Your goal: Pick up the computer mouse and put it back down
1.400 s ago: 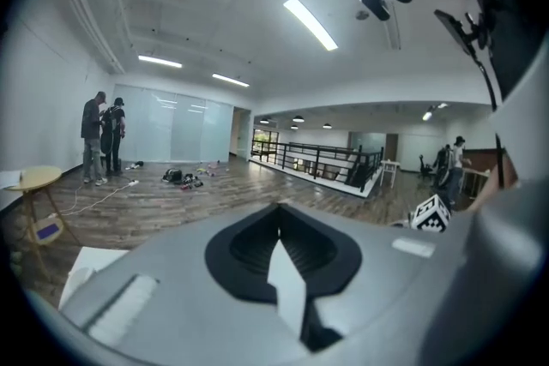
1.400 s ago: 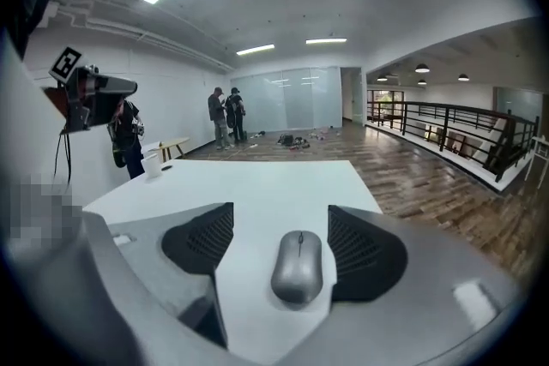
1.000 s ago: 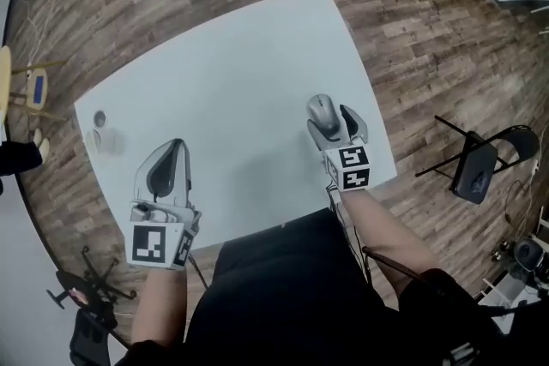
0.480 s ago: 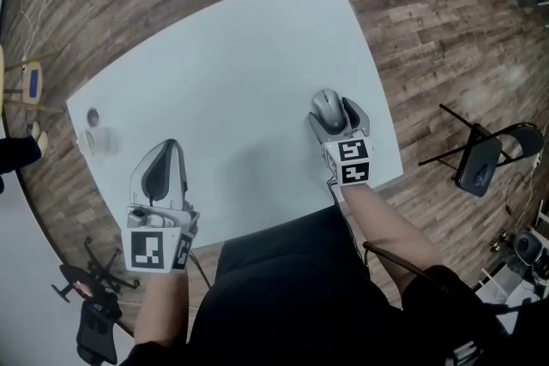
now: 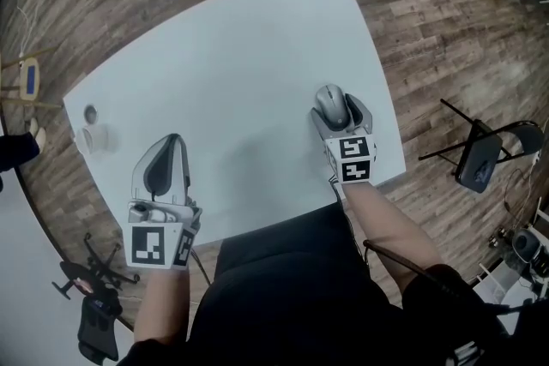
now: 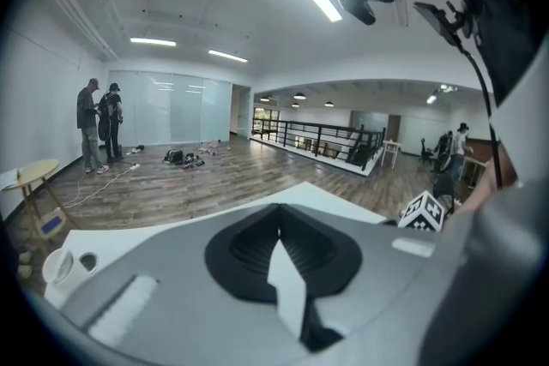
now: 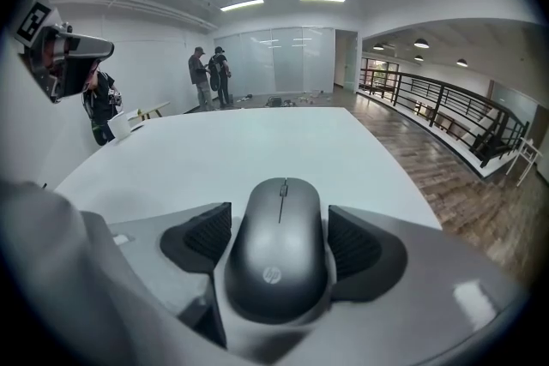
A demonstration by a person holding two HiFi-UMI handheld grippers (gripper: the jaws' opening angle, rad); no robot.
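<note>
A grey computer mouse (image 5: pixel 330 104) sits between the jaws of my right gripper (image 5: pixel 334 99) near the right edge of the white table (image 5: pixel 232 47). In the right gripper view both black pads (image 7: pixel 204 237) press the sides of the mouse (image 7: pixel 279 261), whose wheel end points away from me. I cannot tell whether the mouse rests on the tabletop or hangs just above it. My left gripper (image 5: pixel 171 143) is shut and holds nothing, over the table's near left part. In its own view the left gripper (image 6: pixel 276 237) has its pads meeting.
A white cup (image 5: pixel 93 138) and a small round object (image 5: pixel 90 113) stand at the table's left edge. A folding chair (image 5: pixel 479 160) is on the wooden floor to the right, and a tripod (image 5: pixel 86 279) at lower left. Two people (image 7: pixel 208 75) stand far off.
The right gripper and the mouse in it have shifted slightly over the table. The left gripper has hardly moved. The head camera has drifted.
</note>
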